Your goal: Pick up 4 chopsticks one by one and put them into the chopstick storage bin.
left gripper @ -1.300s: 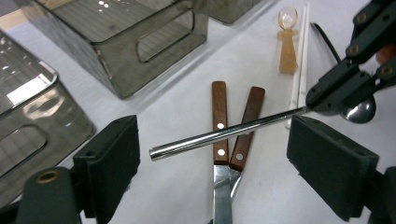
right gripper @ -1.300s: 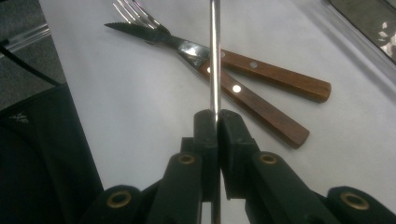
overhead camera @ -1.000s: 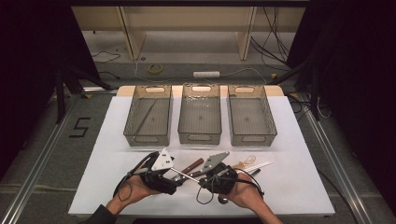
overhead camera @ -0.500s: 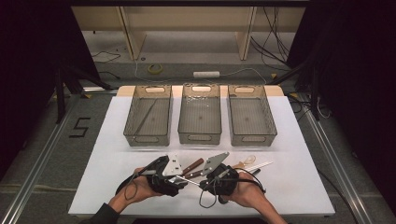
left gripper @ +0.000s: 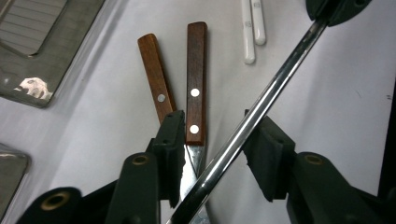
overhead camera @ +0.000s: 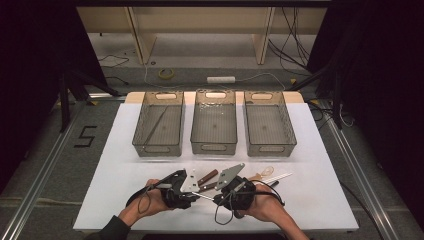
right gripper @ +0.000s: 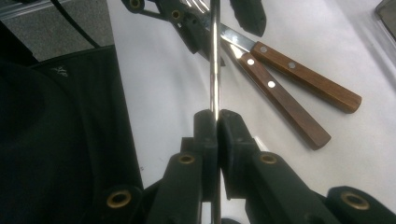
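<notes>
A shiny metal utensil handle (right gripper: pixel 214 56) runs straight out from my right gripper (right gripper: pixel 218 116), which is shut on it. Its far end passes slantwise between the jaws of my left gripper (left gripper: pixel 212 126), which stand open around the utensil (left gripper: pixel 261 107). Two wood-handled knives (left gripper: pixel 196 79) lie side by side on the white table under the left jaws, and they also lie to the right of the rod in the right gripper view (right gripper: pixel 285 112). In the high view both grippers (overhead camera: pixel 177 192) (overhead camera: pixel 235 192) face each other near the table's front edge.
Three clear bins stand in a row farther back: left (overhead camera: pixel 156 149), middle (overhead camera: pixel 214 148), right (overhead camera: pixel 270 148). The left one holds a thin long item. White plastic utensils (overhead camera: pixel 277 177) lie right of the knives. A dark sleeve (right gripper: pixel 56 140) fills the left of the right gripper view.
The left gripper has moved a little to the right, toward the right gripper and around the metal utensil's end. The right gripper has barely shifted.
</notes>
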Demonstrator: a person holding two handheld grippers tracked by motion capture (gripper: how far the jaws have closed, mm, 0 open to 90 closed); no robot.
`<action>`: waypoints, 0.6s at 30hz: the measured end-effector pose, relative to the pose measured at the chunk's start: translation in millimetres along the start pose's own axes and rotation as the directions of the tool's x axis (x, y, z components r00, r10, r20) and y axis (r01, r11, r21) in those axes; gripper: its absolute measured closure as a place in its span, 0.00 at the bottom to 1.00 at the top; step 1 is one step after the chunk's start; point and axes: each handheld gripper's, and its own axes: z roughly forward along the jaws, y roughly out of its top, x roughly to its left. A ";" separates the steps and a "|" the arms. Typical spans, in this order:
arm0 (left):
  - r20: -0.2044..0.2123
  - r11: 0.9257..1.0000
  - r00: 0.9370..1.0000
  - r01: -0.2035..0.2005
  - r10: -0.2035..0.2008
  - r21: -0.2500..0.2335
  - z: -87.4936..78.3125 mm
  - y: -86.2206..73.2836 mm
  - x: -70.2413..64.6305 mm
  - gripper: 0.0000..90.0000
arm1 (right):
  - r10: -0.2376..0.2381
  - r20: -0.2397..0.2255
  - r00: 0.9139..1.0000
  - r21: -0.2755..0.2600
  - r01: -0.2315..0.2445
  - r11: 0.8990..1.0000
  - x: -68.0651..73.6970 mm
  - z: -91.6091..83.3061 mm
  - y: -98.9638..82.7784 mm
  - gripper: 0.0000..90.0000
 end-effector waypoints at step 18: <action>0.074 0.999 0.996 -0.044 0.043 0.017 -0.9 -0.2 -3.4 0.75 | -0.046 -0.041 0.998 0.022 0.047 0.999 -0.9 -0.8 -1.7 0.96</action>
